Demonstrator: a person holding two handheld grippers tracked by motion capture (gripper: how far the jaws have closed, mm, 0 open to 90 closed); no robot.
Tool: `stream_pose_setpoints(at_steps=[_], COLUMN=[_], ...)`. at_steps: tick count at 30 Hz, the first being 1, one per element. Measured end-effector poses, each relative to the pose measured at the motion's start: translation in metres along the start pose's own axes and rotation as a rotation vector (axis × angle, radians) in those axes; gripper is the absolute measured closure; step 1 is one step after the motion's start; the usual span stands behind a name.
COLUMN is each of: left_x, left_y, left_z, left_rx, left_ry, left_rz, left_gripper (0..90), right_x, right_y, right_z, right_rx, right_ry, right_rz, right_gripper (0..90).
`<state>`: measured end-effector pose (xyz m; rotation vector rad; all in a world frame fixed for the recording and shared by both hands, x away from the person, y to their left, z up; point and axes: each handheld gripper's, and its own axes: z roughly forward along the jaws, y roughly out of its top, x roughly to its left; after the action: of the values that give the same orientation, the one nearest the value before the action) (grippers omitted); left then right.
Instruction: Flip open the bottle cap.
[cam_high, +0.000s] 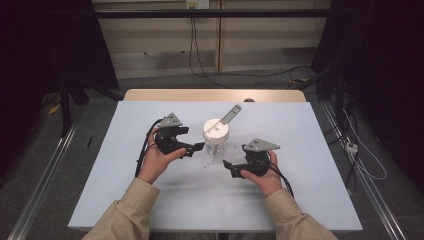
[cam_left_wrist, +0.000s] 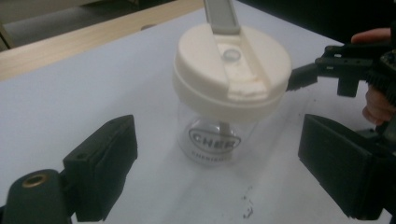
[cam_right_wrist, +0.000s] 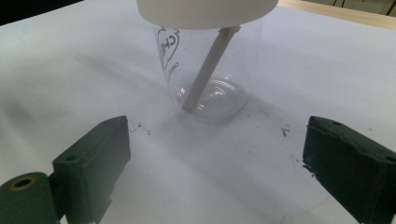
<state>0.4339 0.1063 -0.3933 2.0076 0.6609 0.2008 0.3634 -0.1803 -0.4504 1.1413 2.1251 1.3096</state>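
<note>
A lab-like recording booth: black curtains (cam_high: 50, 45) beyond both tongs, loose black cables (cam_high: 200, 55) past them, metal floor rails (cam_high: 45, 180) flanking the white-covered wooden tabletop (cam_high: 150, 200).

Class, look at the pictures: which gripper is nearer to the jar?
Left. The left gripper has its tips just beside the jar on its left; the right gripper sits lower right, a little farther off.

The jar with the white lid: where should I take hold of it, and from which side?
Probably grip the clear glass body below the overhanging white lid, coming in level from the side. The jar stands upright, and the left claw is open and already straddles it; the lid looks too wide.
</note>
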Motion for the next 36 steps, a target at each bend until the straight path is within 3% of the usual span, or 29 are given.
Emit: stream_pose_setpoints(at_steps=[9, 36], left_x=[0.004, 0.009], left_y=[-0.026, -0.077], left_z=[-0.011, -0.061], left_rx=[0.007, -0.004], left_ry=[0.009, 0.074], left_rz=[-0.027, -0.055], left_gripper=[9.9, 7.1], right_x=[-0.003, -0.019], right_y=[-0.007, -0.031], right_z=[-0.014, -0.061], right_rx=[-0.007, -0.028], right_ry=[-0.002, -0.028], right_rz=[0.002, 0.016], right_gripper=[7.0, 6.2])
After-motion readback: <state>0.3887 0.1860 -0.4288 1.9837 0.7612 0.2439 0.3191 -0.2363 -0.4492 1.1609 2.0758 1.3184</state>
